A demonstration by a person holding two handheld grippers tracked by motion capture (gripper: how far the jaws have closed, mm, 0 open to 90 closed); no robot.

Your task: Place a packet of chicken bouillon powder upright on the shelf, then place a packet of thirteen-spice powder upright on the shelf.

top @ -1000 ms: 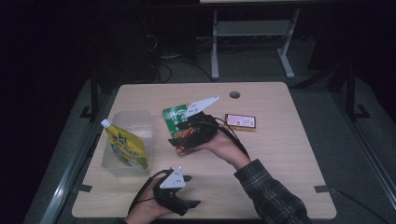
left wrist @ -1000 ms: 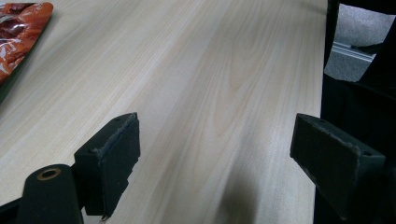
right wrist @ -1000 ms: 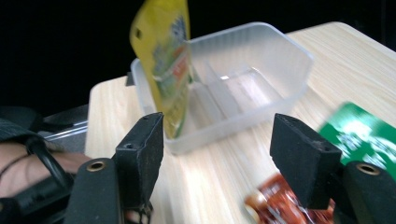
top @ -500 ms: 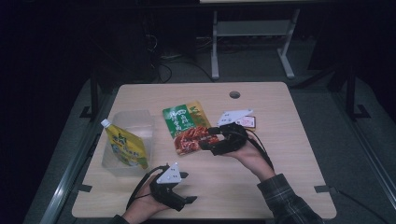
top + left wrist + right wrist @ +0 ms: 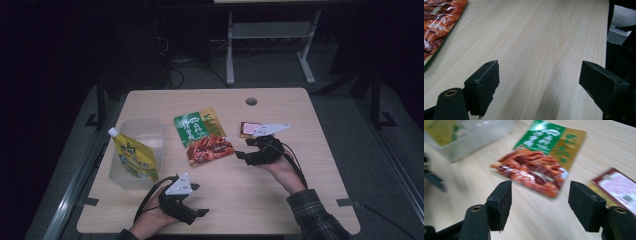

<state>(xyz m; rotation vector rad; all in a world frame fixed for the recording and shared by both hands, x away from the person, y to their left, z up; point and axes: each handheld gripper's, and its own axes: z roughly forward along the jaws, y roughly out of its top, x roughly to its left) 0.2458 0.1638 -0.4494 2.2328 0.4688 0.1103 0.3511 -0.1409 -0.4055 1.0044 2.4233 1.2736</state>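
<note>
High view: my right gripper (image 5: 245, 150) rests low over the table (image 5: 300, 200), just right of the snack packet (image 5: 204, 136), jaws pointing at its red lower end. The jaws have just been closing slightly, yet stand wide apart with nothing between them (right gripper view confirms bare wood in the gap). The snack packet lies flat at the table's middle. Left of the packet stands a clear tub (image 5: 150, 131) holding a yellow pouch (image 5: 132, 157). Right of the packet lies a small red card (image 5: 248, 128). My left gripper (image 5: 197, 200) sits below the packet, near the table's front edge, jaws spread, empty.
</note>
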